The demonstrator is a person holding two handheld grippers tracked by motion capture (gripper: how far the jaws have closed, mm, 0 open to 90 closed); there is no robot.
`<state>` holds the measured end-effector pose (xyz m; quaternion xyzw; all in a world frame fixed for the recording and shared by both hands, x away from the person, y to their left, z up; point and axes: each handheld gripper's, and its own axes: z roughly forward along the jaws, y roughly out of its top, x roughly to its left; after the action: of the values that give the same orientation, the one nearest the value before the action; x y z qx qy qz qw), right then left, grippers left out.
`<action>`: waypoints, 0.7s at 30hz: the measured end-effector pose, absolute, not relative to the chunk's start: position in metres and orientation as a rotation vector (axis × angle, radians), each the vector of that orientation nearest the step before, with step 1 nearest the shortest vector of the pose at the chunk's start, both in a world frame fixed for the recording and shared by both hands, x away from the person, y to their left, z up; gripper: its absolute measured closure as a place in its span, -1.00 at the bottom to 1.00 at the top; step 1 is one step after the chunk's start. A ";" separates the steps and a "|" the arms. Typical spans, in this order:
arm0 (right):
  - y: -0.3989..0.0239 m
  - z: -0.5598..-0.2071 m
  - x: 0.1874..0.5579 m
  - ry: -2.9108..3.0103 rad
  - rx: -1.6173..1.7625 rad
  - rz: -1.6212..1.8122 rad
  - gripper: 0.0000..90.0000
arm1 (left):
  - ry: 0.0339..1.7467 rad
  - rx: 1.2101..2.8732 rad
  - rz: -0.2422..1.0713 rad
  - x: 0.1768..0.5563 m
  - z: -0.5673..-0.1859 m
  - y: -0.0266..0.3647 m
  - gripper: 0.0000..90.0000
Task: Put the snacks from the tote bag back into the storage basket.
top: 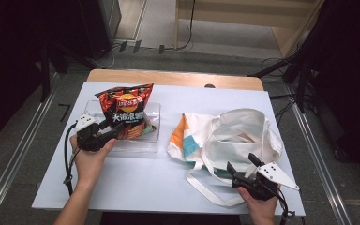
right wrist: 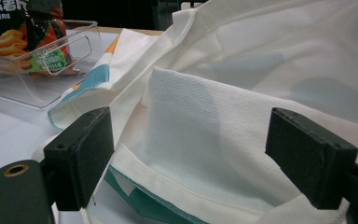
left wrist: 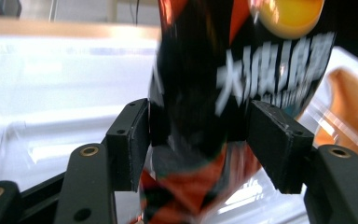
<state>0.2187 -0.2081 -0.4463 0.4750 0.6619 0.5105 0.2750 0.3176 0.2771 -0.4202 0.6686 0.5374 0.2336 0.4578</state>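
While your left gripper [left wrist: 198,140] has its jaws about half apart, the lower part of the chip bag [left wrist: 205,93] stands between the pads; the left pad [left wrist: 133,140] looks to lie against the foil, the right pad [left wrist: 275,140] just beside it, so I read this as no firm grip. Whether the foil is pinched at all the blur does not let me say.

Relation that matters: the bag's long axis runs upright, leaning slightly toward the far side, and your jaws straddle it across its width from the near-left. In the high view the left gripper [top: 104,135] sits at the near-left edge of the clear plastic bin [top: 152,123], with the chip bag [top: 127,110] standing inside that bin on the left half of the table [top: 122,183].

Your right gripper [right wrist: 200,154] is wide open, holding nothing; the white cloth of the tote bag [right wrist: 242,112] lies between and beyond its jaws, apparently untouched by the pads. From above, the right gripper [top: 243,171] rests at the near rim of the tote bag [top: 234,136], right of the bin and well apart from the chips.

Judgement: the left hand is far nearer the chip bag, the tote's mouth lies to its right.
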 end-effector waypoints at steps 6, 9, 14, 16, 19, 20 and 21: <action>-0.207 -0.447 0.219 1.783 1.281 1.369 -0.64 | 1.363 1.683 0.648 0.322 -0.418 0.275 0.06; -0.207 -0.447 0.219 1.783 1.283 1.365 -0.64 | 1.374 1.691 0.666 0.326 -0.416 0.275 0.07; -0.208 -0.448 0.219 1.781 1.285 1.360 -0.64 | 1.412 1.661 0.715 0.329 -0.413 0.278 0.06; -0.208 -0.448 0.219 1.780 1.286 1.362 -0.64 | 1.423 1.655 0.722 0.329 -0.413 0.280 0.03; -0.209 -0.448 0.219 1.777 1.286 1.360 -0.64 | 1.413 1.642 0.694 0.327 -0.412 0.281 -0.06; -0.209 -0.448 0.219 1.777 1.287 1.359 -0.64 | 1.407 1.647 0.691 0.326 -0.412 0.280 -0.07; -0.210 -0.448 0.219 1.776 1.289 1.360 -0.64 | 1.399 1.646 0.687 0.324 -0.412 0.279 -0.09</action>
<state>0.2192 -0.2096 -0.4480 0.4798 0.6612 0.5062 0.2762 0.3244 0.2795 -0.4121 0.6578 0.5591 0.2746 0.4234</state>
